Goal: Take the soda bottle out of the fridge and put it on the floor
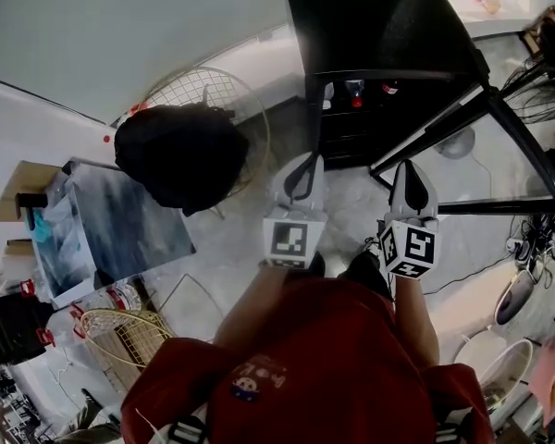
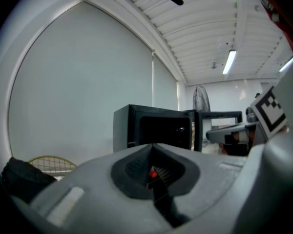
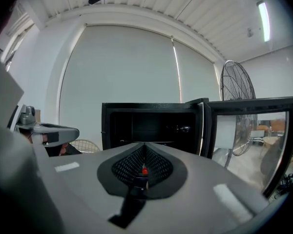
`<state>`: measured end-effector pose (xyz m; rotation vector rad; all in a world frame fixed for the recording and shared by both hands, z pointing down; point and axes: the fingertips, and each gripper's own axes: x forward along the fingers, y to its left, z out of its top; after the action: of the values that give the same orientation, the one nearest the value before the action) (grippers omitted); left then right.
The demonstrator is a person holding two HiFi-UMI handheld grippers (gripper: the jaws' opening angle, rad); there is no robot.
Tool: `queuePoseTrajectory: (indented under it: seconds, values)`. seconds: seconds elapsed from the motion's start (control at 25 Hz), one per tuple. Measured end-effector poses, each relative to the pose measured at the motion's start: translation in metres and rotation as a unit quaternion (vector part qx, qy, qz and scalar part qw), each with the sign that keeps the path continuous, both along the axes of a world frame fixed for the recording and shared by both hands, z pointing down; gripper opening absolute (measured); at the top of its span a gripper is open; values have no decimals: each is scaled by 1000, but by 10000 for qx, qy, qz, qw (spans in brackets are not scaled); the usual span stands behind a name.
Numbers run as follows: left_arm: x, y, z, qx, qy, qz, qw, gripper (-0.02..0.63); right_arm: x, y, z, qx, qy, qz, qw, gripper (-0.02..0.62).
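Observation:
A black mini fridge (image 1: 379, 54) stands on the floor ahead with its glass door (image 1: 481, 155) swung open to the right. Inside, bottles with red caps (image 1: 356, 95) stand on a shelf; which one is the soda bottle I cannot tell. My left gripper (image 1: 308, 162) and right gripper (image 1: 409, 167) hover side by side just short of the fridge's front, both pointing at it, both shut and empty. In the left gripper view the shut left gripper (image 2: 151, 149) faces the fridge (image 2: 151, 128). In the right gripper view the shut right gripper (image 3: 144, 146) faces the open fridge (image 3: 151, 123).
A black bag (image 1: 180, 155) lies against a round wire fan grille (image 1: 217, 95) left of the fridge. A flat picture panel (image 1: 120, 225) and a wire basket (image 1: 120, 336) lie further left. Cables (image 1: 527, 239) trail at the right. A standing fan (image 3: 237, 89) rises behind the fridge door (image 3: 249, 126).

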<state>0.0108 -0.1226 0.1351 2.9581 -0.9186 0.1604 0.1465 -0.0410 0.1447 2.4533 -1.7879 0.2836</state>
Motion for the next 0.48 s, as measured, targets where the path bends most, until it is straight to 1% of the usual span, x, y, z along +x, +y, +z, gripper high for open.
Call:
queuePoseTrajectory:
  seconds: [0.08, 0.28, 0.48]
  values:
    - [9, 0, -1, 17, 61, -100, 9999, 0, 10, 0, 3, 3, -25, -60, 10000, -2]
    - [44, 8, 0, 81, -60, -313, 9995, 0, 48, 6, 11, 28, -59, -304, 9995, -2]
    - [79, 25, -2, 46, -120, -594, 9982, 0, 85, 12, 14, 53, -55, -680, 9977, -2]
